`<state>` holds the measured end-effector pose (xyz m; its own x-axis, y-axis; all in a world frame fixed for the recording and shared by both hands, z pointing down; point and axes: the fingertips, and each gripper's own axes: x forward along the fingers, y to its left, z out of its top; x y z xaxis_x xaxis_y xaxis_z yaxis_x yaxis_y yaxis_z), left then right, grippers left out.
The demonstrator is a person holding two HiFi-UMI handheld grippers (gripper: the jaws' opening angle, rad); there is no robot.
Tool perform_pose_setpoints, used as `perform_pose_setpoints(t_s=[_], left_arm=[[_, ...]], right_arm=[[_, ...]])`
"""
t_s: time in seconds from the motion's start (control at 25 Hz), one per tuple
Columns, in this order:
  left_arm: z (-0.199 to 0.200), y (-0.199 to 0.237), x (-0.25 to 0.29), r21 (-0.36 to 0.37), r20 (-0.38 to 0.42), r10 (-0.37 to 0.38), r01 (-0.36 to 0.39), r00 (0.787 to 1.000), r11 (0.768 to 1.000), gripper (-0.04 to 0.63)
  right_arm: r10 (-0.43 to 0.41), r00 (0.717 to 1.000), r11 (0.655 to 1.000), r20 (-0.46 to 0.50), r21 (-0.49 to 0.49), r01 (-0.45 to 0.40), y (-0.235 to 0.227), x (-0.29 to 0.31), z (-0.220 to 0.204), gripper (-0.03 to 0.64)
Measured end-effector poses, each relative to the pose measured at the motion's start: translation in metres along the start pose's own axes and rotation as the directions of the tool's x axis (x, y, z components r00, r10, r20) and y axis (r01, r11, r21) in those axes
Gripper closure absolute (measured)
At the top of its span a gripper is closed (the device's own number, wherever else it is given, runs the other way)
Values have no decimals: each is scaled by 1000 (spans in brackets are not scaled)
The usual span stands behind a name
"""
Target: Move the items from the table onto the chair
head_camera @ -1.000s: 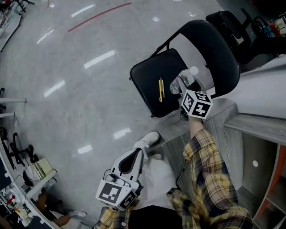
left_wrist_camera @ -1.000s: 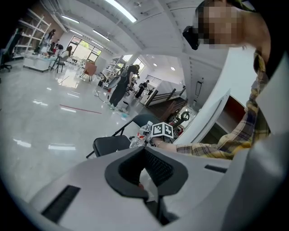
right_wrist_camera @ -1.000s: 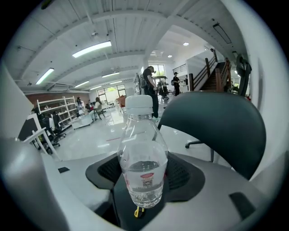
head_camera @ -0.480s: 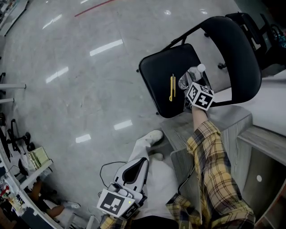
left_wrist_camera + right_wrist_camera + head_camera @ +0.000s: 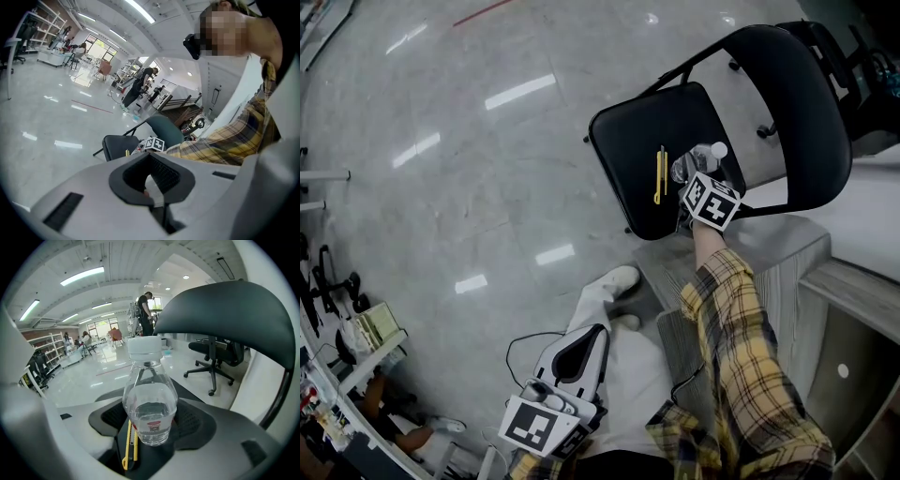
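Observation:
A black folding chair (image 5: 642, 131) stands on the shiny floor, and a yellow utility knife (image 5: 659, 175) lies on its seat. My right gripper (image 5: 690, 175) is shut on a clear water bottle (image 5: 697, 161) with a white cap, held upright over the seat just right of the knife. In the right gripper view the bottle (image 5: 150, 413) sits between the black pads, with the knife (image 5: 130, 441) below it and the chair back (image 5: 229, 310) behind. My left gripper (image 5: 589, 335) hangs low by the person's lap, shut and holding nothing; its view shows the chair (image 5: 115, 145) far off.
A grey table edge (image 5: 773, 248) and a white surface (image 5: 862, 192) lie right of the chair. A wheeled office chair (image 5: 213, 350) stands beyond it. Cluttered shelving (image 5: 366, 352) fills the lower left. People stand far across the hall (image 5: 140, 84).
The right gripper has brought the bottle a little further in over the seat, closer to the knife. The left gripper has stayed low by the lap.

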<state>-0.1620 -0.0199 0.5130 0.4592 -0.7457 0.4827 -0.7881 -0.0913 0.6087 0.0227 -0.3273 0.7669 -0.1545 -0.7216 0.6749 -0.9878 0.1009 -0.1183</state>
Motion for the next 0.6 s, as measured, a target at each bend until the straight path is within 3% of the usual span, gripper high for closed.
perform_pose_setpoints(t_s=[0.4, 0.6], left_arm=[[11, -13, 0, 32, 24, -18, 17, 1000, 999, 592], [23, -17, -10, 50, 44, -19, 17, 999, 999, 592]], right_arm=[[-30, 992, 999, -121, -34, 26, 7, -16, -16, 321], [-50, 982, 999, -183, 7, 52, 7, -31, -26, 321]])
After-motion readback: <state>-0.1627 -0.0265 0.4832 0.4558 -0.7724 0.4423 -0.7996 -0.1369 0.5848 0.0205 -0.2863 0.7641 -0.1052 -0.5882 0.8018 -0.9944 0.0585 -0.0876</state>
